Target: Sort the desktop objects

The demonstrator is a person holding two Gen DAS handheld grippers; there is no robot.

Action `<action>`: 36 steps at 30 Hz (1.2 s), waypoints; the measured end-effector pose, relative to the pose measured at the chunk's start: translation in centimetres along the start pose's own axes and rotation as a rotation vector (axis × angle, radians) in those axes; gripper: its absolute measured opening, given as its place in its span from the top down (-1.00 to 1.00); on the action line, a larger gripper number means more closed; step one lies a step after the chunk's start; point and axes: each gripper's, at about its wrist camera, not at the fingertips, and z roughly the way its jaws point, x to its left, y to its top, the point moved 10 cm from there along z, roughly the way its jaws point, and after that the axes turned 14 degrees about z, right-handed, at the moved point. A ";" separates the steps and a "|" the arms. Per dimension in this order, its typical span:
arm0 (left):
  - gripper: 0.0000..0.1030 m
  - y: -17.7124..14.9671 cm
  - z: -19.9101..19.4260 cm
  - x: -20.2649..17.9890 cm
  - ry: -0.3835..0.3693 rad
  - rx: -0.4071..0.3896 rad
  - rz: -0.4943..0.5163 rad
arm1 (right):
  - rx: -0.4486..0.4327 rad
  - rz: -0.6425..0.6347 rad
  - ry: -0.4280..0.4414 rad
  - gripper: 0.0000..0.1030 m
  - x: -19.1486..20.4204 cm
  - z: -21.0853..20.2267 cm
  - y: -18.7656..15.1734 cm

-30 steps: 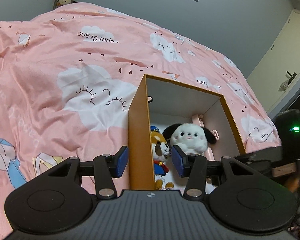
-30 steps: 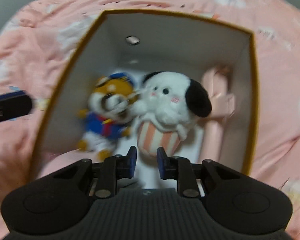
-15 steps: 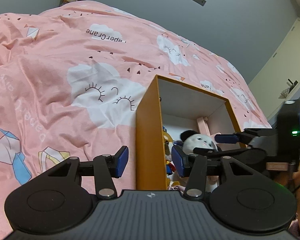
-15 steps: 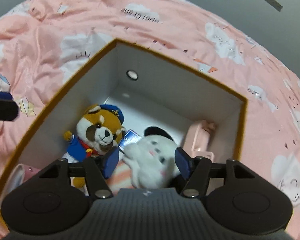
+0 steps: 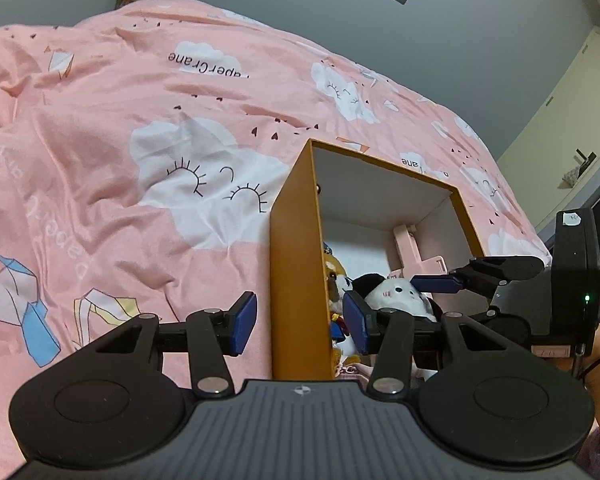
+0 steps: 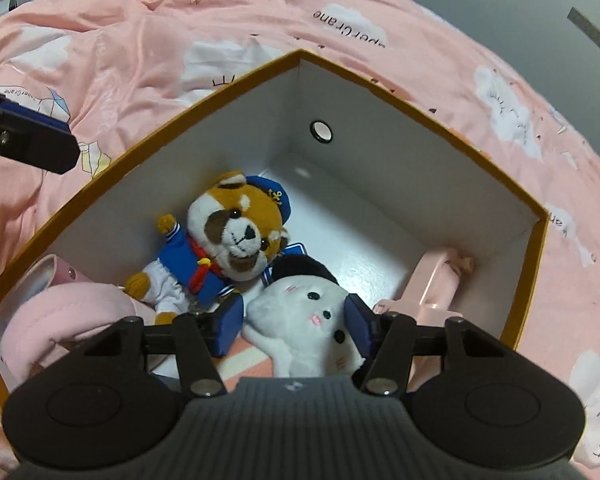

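Inside the orange cardboard box with white inner walls point(image 6: 384, 184), which sits on a pink cloud-print duvet point(image 5: 140, 152), lies a white plush dog with black ears point(image 6: 308, 320), face up, low in the near part of the box. Touching it on one side: brown-and-white plush dog in a blue sailor suit and cap point(image 6: 220, 248). Also in box: pink plastic stand point(image 6: 436, 288) against the far wall, pink padded fabric item point(image 6: 60, 320) in the near corner.

Right gripper point(image 6: 292, 322): blue pads either side of the white plush's head, jaws closing; whether the pads already press is unclear, the gaps look slim.

Left gripper point(image 5: 300, 320): jaws about half wide, straddling the box's orange side wall, pads apart from it, nothing held.

Handling judgement: white plush is light, soft, squashes readily, not fragile. Head is the bulkiest, firmest part, so a good place to pinch; thin ears or limbs would likely slip. Neighbouring sailor dog may drag along.
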 end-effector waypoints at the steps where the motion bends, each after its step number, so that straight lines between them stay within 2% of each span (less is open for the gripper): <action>1: -0.08 0.1 -0.2 -0.3 0.010 -0.004 0.010 | -0.008 0.009 0.000 -0.09 0.2 -0.3 0.1; 4: -0.08 0.4 -1.1 -1.5 0.050 -0.030 0.064 | -0.067 0.047 0.007 -0.07 0.5 -2.2 0.6; 8: -0.09 0.8 -2.3 -3.4 0.115 -0.082 0.135 | -0.180 0.099 -0.007 -0.20 1.0 -6.0 1.4; 12: -0.32 1.4 -4.1 -5.3 0.159 -0.159 0.187 | -0.296 0.200 0.006 -0.51 1.3 -10.2 1.4; 16: -0.71 1.7 -5.8 -6.4 0.203 -0.235 0.213 | -0.384 0.312 -0.009 -0.66 1.1 -13.2 0.6; 19: -0.74 1.7 -6.8 -6.6 0.294 -0.271 0.227 | -0.404 0.405 -0.032 -0.77 0.6 -13.6 -0.5; 23: -0.74 1.2 -6.9 -6.9 0.298 -0.256 0.258 | -0.392 0.495 -0.073 -0.78 0.1 -13.7 -2.5; 28: -0.74 -0.8 -5.9 -6.7 0.295 -0.184 0.235 | -0.364 0.553 -0.115 -0.78 0.3 -13.3 -5.0; 31: -0.74 -2.1 -5.4 -6.7 0.287 -0.140 0.230 | -0.359 0.546 -0.156 -0.78 0.7 -13.0 -6.6; 36: -0.74 -3.3 -5.1 -6.9 0.268 -0.126 0.208 | -0.374 0.501 -0.190 -0.80 1.7 -13.0 -8.1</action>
